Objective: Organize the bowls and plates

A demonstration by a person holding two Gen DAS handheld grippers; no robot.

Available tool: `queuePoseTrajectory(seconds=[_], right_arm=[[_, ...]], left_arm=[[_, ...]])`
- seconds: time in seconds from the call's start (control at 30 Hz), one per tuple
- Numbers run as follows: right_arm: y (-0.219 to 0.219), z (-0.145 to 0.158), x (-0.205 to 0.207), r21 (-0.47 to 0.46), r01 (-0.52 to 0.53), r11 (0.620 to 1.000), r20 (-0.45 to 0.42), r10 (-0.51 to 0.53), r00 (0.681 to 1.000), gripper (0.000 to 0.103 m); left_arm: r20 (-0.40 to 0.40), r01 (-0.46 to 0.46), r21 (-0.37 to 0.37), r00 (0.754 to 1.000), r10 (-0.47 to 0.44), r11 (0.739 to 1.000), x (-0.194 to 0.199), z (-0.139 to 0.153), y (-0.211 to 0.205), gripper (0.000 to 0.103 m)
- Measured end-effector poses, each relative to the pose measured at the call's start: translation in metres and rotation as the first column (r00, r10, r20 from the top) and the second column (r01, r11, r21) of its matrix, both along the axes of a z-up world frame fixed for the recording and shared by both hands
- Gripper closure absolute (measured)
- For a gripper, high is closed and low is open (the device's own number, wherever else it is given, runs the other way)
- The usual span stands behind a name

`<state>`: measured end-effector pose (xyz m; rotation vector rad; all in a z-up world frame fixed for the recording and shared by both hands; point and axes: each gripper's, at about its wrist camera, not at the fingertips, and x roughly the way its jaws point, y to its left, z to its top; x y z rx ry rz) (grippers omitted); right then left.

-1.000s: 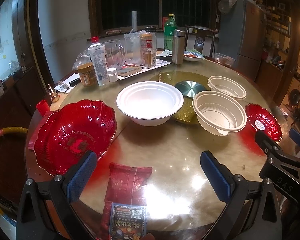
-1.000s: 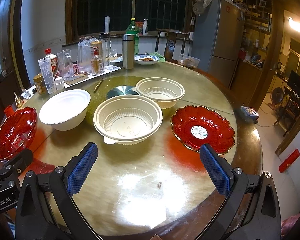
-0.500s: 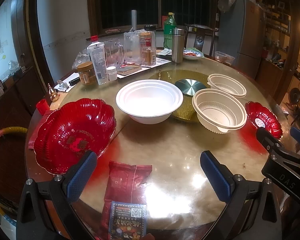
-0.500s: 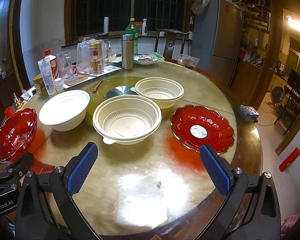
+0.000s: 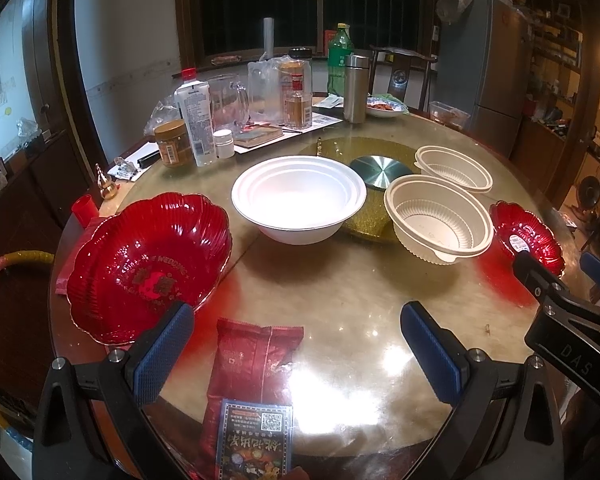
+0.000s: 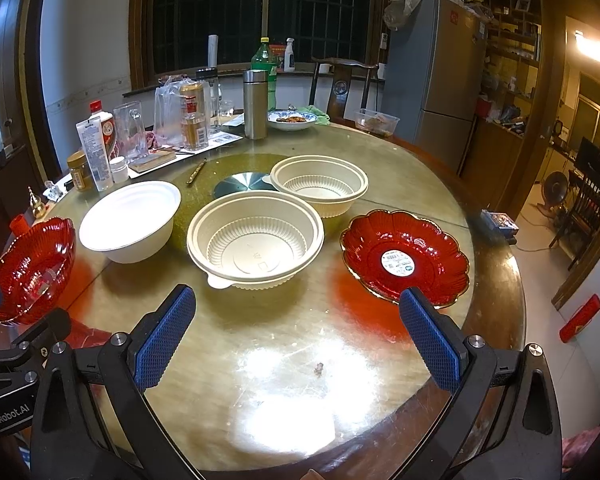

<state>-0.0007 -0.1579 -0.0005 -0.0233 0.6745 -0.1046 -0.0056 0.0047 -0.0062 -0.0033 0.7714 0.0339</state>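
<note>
Plates and bowls are sitting spread across the round table (image 6: 380, 176), none stacked yet. In the right wrist view, a ribbed cream bowl (image 6: 255, 240) is lying at centre frame, a second cream bowl (image 6: 319, 186) just behind it toward the upper right, a white bowl (image 6: 130, 220) at mid left, and a flat red plate (image 6: 404, 258) at mid right. In the left wrist view, a deeper red dish (image 5: 148, 264) is filling the left middle of the frame, with a red packet (image 5: 256, 364) lying below it near the bottom centre.

Both the left gripper (image 5: 298, 356) and the right gripper (image 6: 298, 340) are hovering above the near table edge, fingers spread wide and holding nothing.

Judging from this, the task is only beginning, at the approach stage. The next move is probably calling for one gripper to close on a bowl rim, likely the nearer cream bowl, so matching pieces can be nested.
</note>
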Motion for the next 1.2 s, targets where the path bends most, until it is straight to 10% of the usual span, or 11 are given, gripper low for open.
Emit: queuePoseTrajectory(seconds=[0.9, 1.2], right_arm=[[0.006, 0.003, 0.002, 0.012, -0.011, 1.0, 0.0, 0.011, 1.0, 0.0], [0.03, 0.001, 0.02, 0.253, -0.185, 0.95, -0.062, 0.207, 0.976, 0.0]], left_arm=[[-0.013, 0.007, -0.017, 1.0, -0.008, 1.0, 0.0, -0.001, 0.001, 0.0], [0.075, -0.133, -0.105, 0.987, 0.141, 0.986, -0.035, 0.02, 0.084, 0.0]])
